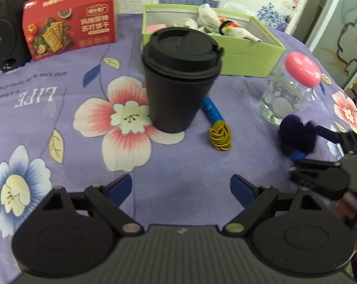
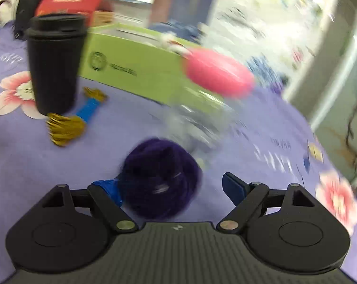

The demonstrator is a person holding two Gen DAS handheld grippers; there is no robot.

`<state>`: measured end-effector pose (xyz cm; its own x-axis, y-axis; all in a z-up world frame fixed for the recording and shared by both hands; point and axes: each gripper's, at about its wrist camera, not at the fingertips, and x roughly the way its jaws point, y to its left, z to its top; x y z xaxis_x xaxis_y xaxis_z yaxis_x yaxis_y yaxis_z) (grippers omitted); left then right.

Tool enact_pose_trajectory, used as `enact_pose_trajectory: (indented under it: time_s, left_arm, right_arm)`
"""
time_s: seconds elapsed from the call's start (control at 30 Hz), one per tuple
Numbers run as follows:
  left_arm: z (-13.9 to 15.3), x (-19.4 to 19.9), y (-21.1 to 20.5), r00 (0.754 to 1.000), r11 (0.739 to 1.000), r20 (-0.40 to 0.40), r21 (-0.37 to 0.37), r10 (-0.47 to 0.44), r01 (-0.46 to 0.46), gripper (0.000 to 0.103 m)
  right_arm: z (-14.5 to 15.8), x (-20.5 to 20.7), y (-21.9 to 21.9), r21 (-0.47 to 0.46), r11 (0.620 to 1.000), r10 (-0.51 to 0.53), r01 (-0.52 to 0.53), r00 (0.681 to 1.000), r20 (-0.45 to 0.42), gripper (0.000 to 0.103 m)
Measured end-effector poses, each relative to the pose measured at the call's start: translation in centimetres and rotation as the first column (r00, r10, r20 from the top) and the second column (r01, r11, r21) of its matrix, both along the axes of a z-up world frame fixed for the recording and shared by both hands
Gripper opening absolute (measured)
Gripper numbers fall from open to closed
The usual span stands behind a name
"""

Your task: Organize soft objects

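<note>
A dark purple woolly ball (image 2: 159, 177) lies on the flowered purple cloth between the fingers of my right gripper (image 2: 169, 187). The jaws stand wide. The ball rests close to the left blue pad (image 2: 108, 188), and a gap separates it from the right one. In the left wrist view the same ball (image 1: 296, 132) and right gripper (image 1: 308, 144) sit at the right edge. My left gripper (image 1: 180, 184) hovers open over bare cloth, holding nothing. A green box (image 1: 249, 54) at the back holds rolled white socks (image 1: 216, 21) and other soft pieces.
A black lidded cup (image 1: 178, 75) stands mid-table. Beside it lies a blue stick with a bunch of gold bands (image 1: 219, 135). A glass jar with a pink lid (image 1: 287, 94) stands just behind the ball. A red cracker box (image 1: 69, 21) and a black speaker (image 1: 3, 30) are back left.
</note>
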<state>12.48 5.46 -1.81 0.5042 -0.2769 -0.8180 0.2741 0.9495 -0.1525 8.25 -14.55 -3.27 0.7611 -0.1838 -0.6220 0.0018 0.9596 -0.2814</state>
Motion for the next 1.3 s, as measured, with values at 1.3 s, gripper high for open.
enact_pose_trajectory:
  time_s: [1.3]
  left_arm:
    - [-5.0,8.4,-13.0,1.0,0.993,-0.006,0.118,-0.013,0.013,0.093]
  right_arm:
    - [1.6,-1.4,-13.7,0.489,0.871,0.058,-0.053,0.998,0.005,0.071]
